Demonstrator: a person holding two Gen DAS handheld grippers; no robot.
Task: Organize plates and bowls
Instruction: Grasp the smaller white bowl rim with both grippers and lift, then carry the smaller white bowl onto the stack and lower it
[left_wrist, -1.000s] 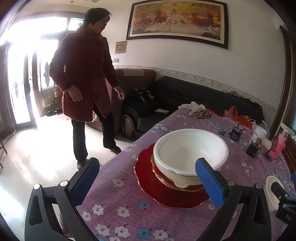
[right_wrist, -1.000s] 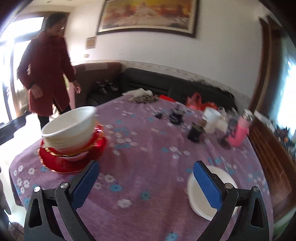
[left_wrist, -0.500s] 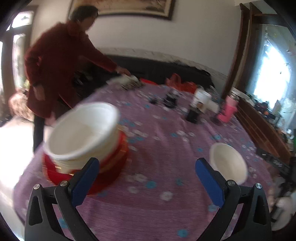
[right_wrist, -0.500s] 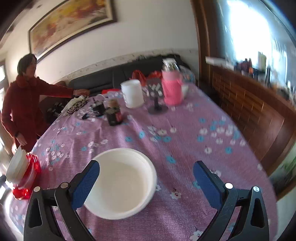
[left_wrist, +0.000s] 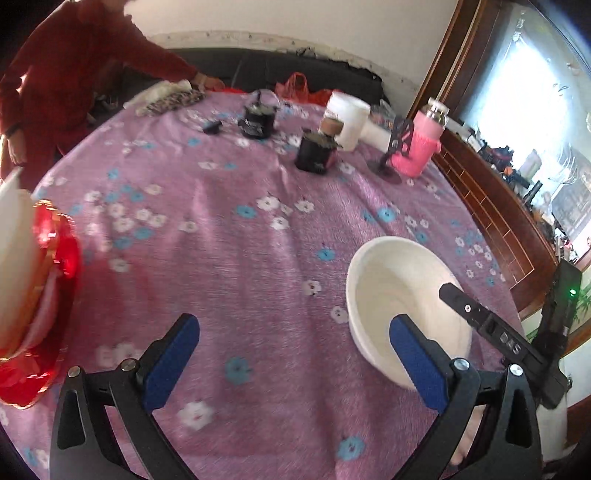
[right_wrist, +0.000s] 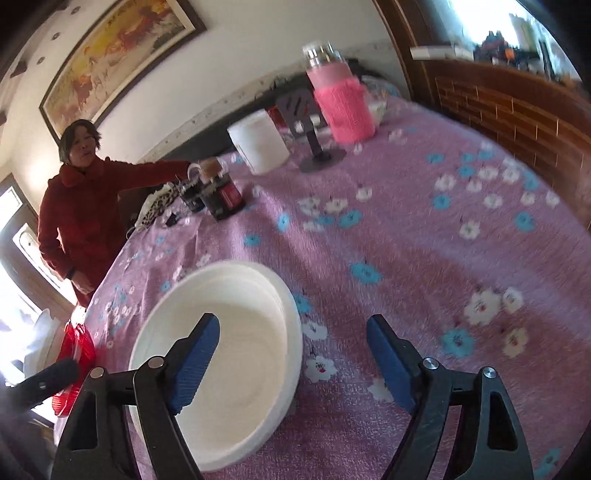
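A lone white bowl (left_wrist: 399, 291) sits on the purple flowered tablecloth, near the right in the left wrist view and at lower left in the right wrist view (right_wrist: 236, 325). My left gripper (left_wrist: 295, 354) is open and empty, its right finger in front of the bowl's near rim. My right gripper (right_wrist: 291, 354) is open and empty, its left finger over the bowl's inside and its right finger outside the rim. A stack of a white bowl on red plates (left_wrist: 33, 280) stands at the table's left edge; it also shows small in the right wrist view (right_wrist: 75, 350).
A pink-sleeved bottle (right_wrist: 343, 99), a white tub (right_wrist: 258, 142), a dark jar (right_wrist: 221, 192) and a phone stand (right_wrist: 317, 147) crowd the far side. A person in a red coat (right_wrist: 85, 218) reaches onto the table. A wooden cabinet (left_wrist: 491, 195) runs along the right.
Both grippers have swung right and down toward the lone white bowl, which is now larger in both views. The red plate stack has slid to the left edge of view. The person reaches onto the table.
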